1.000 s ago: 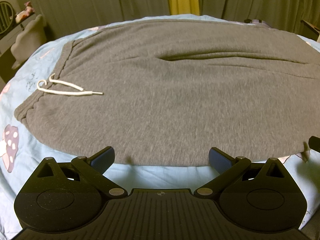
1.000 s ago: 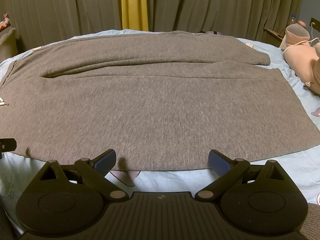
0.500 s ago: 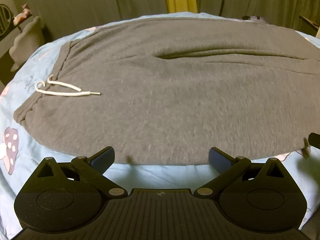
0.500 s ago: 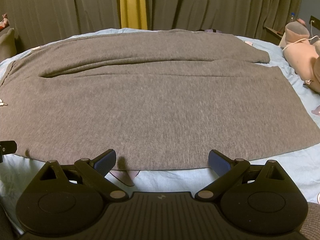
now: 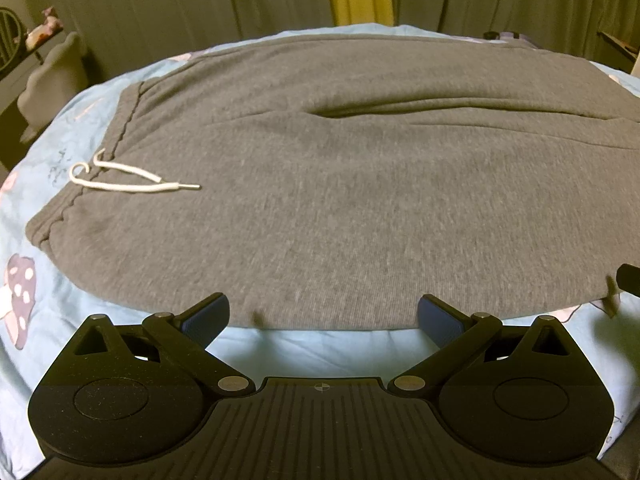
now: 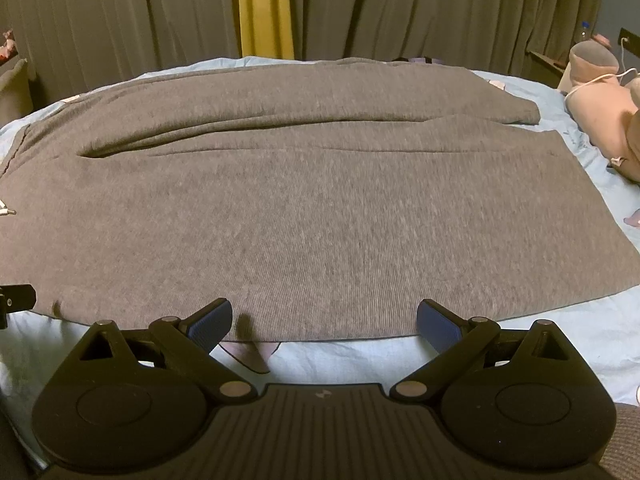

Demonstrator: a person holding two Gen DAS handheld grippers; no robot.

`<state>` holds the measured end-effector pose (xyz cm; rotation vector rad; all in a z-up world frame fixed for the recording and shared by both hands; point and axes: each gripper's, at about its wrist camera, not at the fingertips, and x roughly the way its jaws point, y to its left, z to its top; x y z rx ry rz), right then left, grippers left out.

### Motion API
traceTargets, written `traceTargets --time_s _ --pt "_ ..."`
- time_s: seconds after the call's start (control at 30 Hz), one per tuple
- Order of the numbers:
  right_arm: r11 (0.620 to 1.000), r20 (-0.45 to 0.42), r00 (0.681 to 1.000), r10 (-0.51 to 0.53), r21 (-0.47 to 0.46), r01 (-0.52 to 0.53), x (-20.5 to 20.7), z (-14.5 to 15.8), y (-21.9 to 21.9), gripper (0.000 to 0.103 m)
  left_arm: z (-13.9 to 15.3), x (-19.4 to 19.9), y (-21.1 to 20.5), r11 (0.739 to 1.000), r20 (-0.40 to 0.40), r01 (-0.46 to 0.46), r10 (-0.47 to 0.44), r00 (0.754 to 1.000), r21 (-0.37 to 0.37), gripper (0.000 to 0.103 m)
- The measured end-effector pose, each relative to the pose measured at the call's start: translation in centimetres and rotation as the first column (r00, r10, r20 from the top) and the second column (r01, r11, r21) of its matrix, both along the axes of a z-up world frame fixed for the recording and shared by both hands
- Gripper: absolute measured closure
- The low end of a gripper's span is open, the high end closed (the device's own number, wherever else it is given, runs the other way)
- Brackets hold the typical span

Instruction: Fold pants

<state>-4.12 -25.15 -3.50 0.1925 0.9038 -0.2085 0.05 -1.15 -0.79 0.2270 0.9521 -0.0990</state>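
Note:
Grey sweatpants [image 5: 340,184] lie flat across a light blue bed, waistband at the left with a white drawstring [image 5: 128,180], legs running right [image 6: 320,208] with a lengthwise crease between them. My left gripper [image 5: 322,316] is open and empty at the pants' near edge, close to the waist end. My right gripper [image 6: 324,322] is open and empty at the near edge further along the legs. Each gripper's tip shows at the edge of the other's view.
The bed sheet [image 5: 48,280] has mushroom prints. A pink plush toy [image 6: 600,120] with a white cable lies at the right edge of the bed. Grey curtains with a yellow strip [image 6: 264,8] hang behind. A grey cushion [image 5: 52,84] stands at the far left.
Both grippers have crept slightly forward toward the pants' near edge. The pants have not moved.

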Motion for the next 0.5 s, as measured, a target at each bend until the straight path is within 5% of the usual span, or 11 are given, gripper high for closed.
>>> traceTargets --time_s 0.5 --pt "0.997 -0.017 1.000 -0.016 0.076 0.017 0.95 -0.23 -0.74 0.004 0.21 0.38 0.36 1.000 -0.019 -0.007 0.007 1.000 -0.010 0.000"
